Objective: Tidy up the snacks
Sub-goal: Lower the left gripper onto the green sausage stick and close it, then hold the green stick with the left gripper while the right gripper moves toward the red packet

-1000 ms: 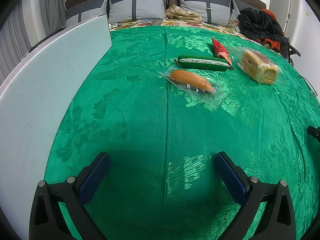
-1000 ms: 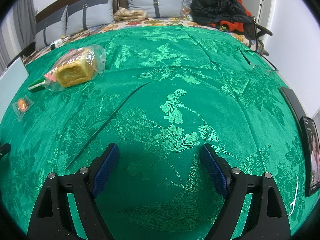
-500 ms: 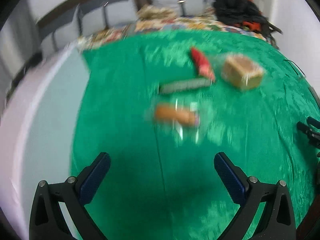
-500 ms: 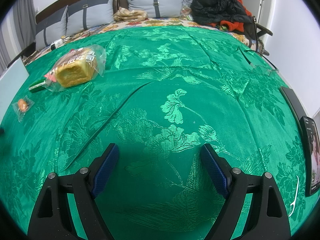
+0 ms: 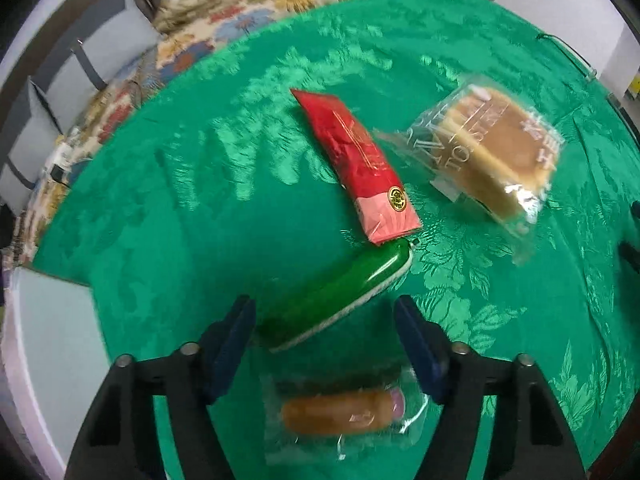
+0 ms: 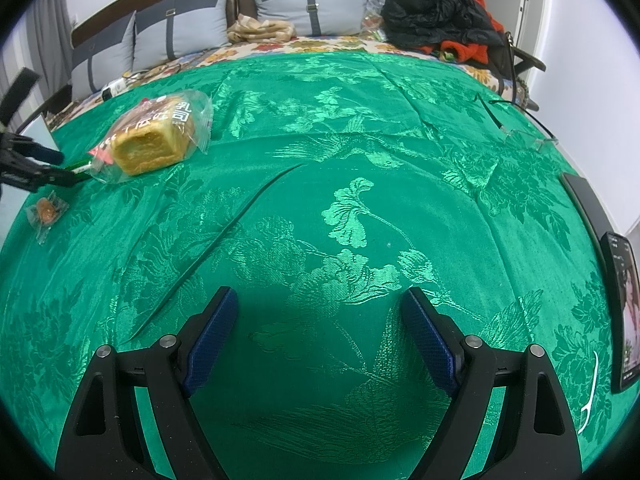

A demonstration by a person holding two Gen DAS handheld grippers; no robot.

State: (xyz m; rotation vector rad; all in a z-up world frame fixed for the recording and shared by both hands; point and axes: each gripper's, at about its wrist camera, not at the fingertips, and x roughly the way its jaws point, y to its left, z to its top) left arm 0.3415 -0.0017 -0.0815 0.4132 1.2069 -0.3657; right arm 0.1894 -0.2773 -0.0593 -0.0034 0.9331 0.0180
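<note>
The green sausage stick [image 5: 340,292] lies slantwise on the bed's green brocade cover [image 5: 208,208], between the spread pads of the left hand-held gripper [image 5: 324,324] — its near end close by the left pad, possibly touching, though blur hides it. It looks like a firm, smooth, glossy tube with a pale strip along its lower side; I judge it light and fairly stiff but slippery, so a grip across its middle, square to its length, would hold best. Its far tip touches or nearly touches the lower end of the red snack packet [image 5: 356,168], a flat, crinkly pouch that would likely shift if the stick is dragged.

Just beneath the gripper lies a clear-wrapped sausage [image 5: 340,416]; its loose film looks soft and easy to snag. To the right of the red packet, toward the bed's right edge, sits bagged toast bread [image 5: 496,152] — soft, crushable, best taken by the wrapper.

The right hand-held gripper [image 6: 320,336] hangs with its fingers wide apart over bare cover near the foot edge, holding nothing, well apart from the snacks.
</note>
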